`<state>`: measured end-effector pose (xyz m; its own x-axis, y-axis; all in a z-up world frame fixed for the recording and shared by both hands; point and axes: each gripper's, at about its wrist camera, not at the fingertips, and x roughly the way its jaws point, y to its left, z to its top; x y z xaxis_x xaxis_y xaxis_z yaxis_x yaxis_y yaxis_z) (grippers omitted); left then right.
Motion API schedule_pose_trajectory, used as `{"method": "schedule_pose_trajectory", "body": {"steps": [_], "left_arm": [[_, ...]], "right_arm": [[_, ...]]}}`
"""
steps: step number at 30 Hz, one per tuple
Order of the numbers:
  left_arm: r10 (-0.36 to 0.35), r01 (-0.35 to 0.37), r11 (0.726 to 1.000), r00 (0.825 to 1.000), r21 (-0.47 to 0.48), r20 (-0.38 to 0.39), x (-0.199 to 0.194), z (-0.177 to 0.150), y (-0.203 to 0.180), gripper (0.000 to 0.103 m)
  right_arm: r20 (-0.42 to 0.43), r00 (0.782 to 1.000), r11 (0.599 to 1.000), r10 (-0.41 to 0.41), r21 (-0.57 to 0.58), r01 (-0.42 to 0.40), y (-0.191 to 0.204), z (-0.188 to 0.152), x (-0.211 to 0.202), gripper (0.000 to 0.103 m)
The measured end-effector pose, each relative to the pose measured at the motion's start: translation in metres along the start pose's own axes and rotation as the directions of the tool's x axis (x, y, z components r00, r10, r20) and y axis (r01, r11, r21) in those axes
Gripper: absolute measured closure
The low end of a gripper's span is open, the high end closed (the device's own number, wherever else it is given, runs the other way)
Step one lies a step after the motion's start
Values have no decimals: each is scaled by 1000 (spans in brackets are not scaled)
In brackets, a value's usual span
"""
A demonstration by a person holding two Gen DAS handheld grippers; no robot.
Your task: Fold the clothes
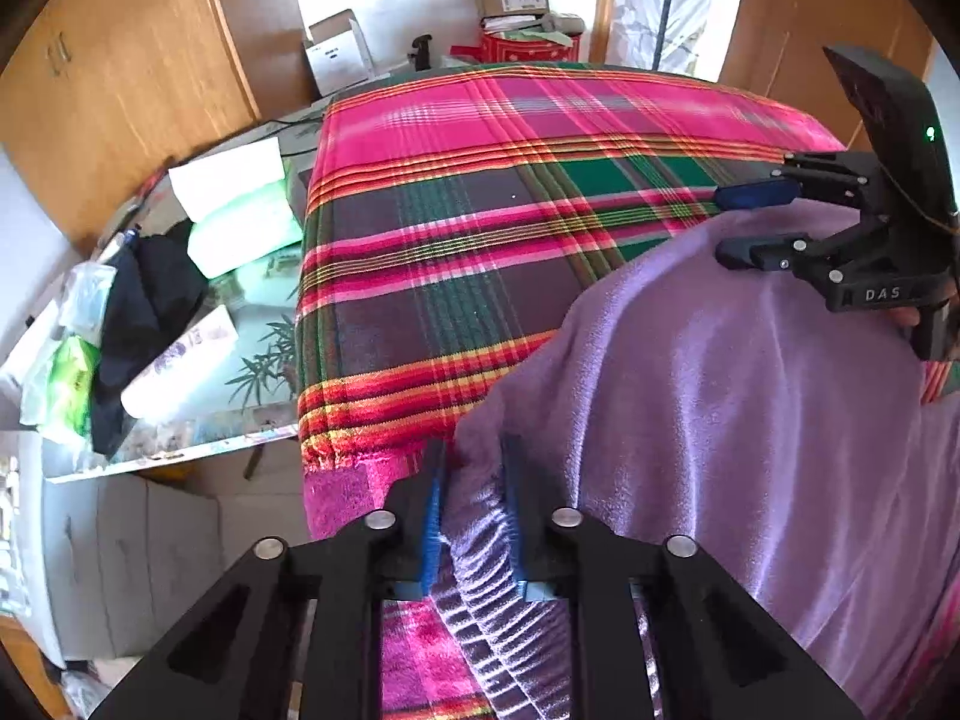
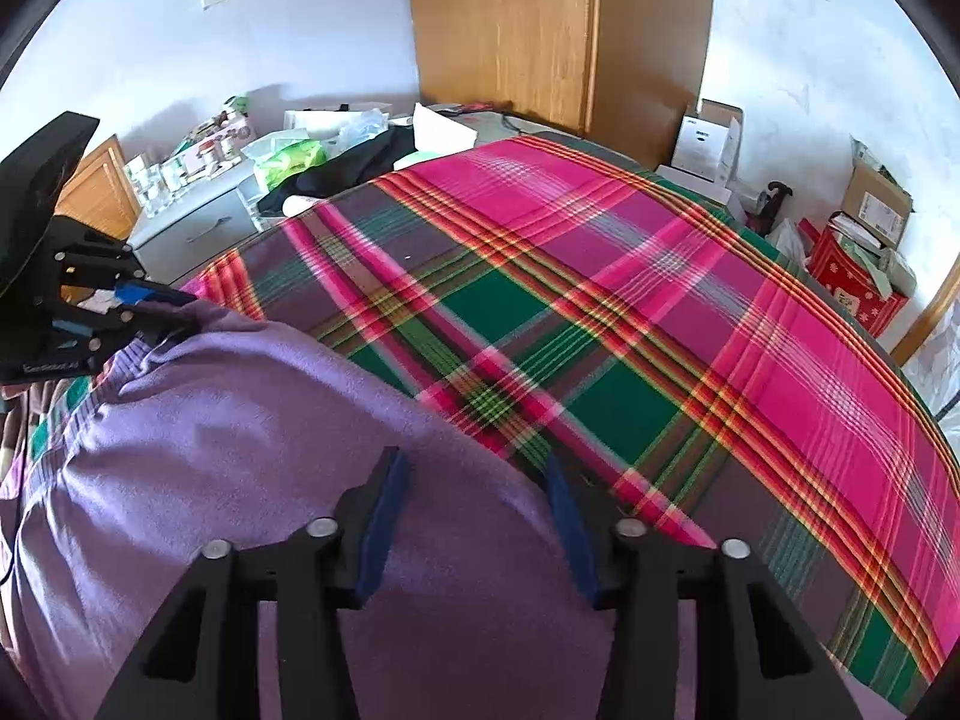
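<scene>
Plaid blanket (image 2: 600, 312), wooden wardrobe (image 2: 504, 30), cluttered side table (image 1: 180, 420)

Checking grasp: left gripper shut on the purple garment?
Shut. Left gripper pads pinch the purple garment at its ribbed hem.

Black tongs (image 1: 471, 516), blue pads (image 1: 431, 531), silver screws.

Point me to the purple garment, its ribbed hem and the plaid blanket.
Purple garment (image 2: 252, 420): right wrist view, on the smooth body of the fabric.
Ribbed hem (image 1: 480, 546): left wrist view, on the ribbed band between the hand-held gripper's pads.
Plaid blanket (image 2: 630, 312): right wrist view, on bare blanket beyond the garment.
</scene>
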<state>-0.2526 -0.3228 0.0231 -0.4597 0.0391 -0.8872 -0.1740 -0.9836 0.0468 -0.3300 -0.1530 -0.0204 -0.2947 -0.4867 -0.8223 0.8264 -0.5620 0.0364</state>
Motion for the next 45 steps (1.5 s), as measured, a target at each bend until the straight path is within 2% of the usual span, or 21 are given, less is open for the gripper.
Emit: {"method": "schedule_pose_trajectory", "body": {"steps": [2, 3, 6, 12, 21, 31, 45], "left_arm": [[25, -25, 1000, 1000, -4, 10, -1, -1, -2, 91], [31, -31, 999, 999, -14, 12, -2, -1, -2, 91], [58, -57, 998, 998, -40, 28, -4, 0, 1, 92], [92, -86, 994, 992, -68, 85, -13, 3, 8, 92], [118, -113, 990, 991, -78, 60, 3, 2, 11, 92], [133, -126, 989, 987, -74, 91, -23, -3, 2, 92], [169, -169, 986, 973, -14, 154, -83, -27, -29, 92]], "right_arm": [[-8, 1000, 1000, 16, -11, -16, 3, -1, -2, 78], [-11, 1000, 1000, 21, -15, -22, 5, -1, -3, 88], [-6, 1000, 999, 7, -31, -7, 11, -1, -5, 98], [20, 998, 999, -52, 9, 52, 8, 5, 1, 99], [30, 993, 994, -110, 1, 110, 17, 2, -4, 99], [140, 972, 979, -190, -49, 198, 53, -9, -62, 99], [213, 951, 972, -222, -32, 234, 101, -41, -127, 99]]}}
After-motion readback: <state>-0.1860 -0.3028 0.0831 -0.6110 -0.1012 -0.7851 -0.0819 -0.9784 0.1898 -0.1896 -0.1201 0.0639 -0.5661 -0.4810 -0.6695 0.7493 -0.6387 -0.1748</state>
